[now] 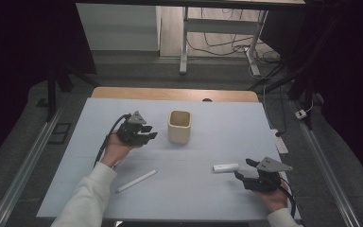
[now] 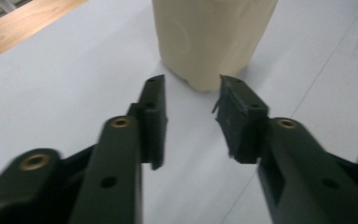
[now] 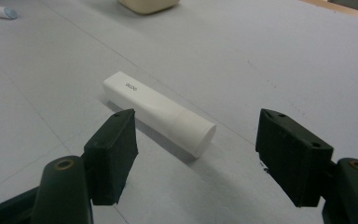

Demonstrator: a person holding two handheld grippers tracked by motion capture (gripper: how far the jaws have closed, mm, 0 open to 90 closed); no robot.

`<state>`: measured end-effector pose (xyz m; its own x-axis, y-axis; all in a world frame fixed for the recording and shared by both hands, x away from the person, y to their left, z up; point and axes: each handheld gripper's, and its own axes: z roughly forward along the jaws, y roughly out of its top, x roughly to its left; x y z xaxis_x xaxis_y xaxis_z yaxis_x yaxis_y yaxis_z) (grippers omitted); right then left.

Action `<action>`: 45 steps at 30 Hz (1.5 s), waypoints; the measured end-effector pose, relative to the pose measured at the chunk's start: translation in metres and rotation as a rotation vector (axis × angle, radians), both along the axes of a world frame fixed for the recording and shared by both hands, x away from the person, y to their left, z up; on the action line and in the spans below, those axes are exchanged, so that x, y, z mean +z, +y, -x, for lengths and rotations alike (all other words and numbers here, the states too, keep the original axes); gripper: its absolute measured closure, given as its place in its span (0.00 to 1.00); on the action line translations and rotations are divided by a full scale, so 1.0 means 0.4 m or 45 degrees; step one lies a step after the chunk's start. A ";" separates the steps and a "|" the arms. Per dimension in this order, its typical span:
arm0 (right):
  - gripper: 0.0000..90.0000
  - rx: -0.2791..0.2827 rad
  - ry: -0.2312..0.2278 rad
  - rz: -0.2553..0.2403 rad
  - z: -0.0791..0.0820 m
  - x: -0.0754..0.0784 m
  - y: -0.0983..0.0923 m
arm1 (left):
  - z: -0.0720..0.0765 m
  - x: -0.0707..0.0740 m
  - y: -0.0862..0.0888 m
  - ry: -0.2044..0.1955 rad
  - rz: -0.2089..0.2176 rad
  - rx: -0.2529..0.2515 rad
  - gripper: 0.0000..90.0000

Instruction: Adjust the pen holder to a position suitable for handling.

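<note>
The white tube (image 3: 161,112) lies flat on the pale blue table mat (image 1: 217,137), near the person's right-hand edge, and small grey letters on its flat end read something like "GLOO", too small to be sure of. Its round cap end points toward the right gripper (image 3: 196,140), whose jaws stand wide apart on either side of that end without touching it; in the high view the right gripper (image 1: 244,170) sits just beside the tube (image 1: 226,167), held low in the person's hand. Farther up the mat stands a cream cup (image 1: 179,126), upright, square-mouthed with rounded corners, bearing no readable mark. The left gripper (image 1: 149,135) hovers just left of the cup, pointing at it; from its own camera the left gripper (image 2: 191,116) shows its jaws partly apart with nothing between them, the cup's (image 2: 212,39) rounded base just ahead of the tips. Near the person's left sleeve (image 1: 87,198) a white marker pen (image 1: 136,181) lies at a slant on the mat, well apart from both grippers; its light blue tip shows in the right gripper view (image 3: 0,11). A wooden table edge (image 1: 170,93) runs beyond the mat.
</note>
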<state>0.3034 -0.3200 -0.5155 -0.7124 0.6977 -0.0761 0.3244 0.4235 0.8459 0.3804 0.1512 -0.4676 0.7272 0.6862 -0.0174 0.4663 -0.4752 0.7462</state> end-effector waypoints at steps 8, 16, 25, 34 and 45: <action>0.32 0.007 0.002 -0.002 -0.003 -0.001 -0.001 | 0.035 0.015 0.010 0.032 0.017 -0.017 0.49; 0.32 0.004 0.007 -0.021 -0.005 -0.001 -0.002 | 0.088 0.007 0.062 0.087 0.009 0.039 0.38; 0.32 0.002 0.006 -0.021 -0.015 -0.003 -0.003 | 0.105 -0.016 0.105 0.146 -0.099 0.090 0.35; 0.32 0.001 0.003 -0.004 -0.012 -0.004 0.001 | 0.098 -0.027 0.139 0.284 -0.198 0.087 0.36; 0.32 0.012 -0.001 -0.012 -0.012 -0.004 0.006 | 0.089 -0.031 0.171 0.324 -0.223 0.135 0.35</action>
<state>0.3081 -0.3176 -0.5172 -0.7191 0.6914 -0.0703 0.3196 0.4189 0.8499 0.3449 0.2198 -0.4799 0.6386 0.7668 -0.0648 0.6814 -0.5244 0.5106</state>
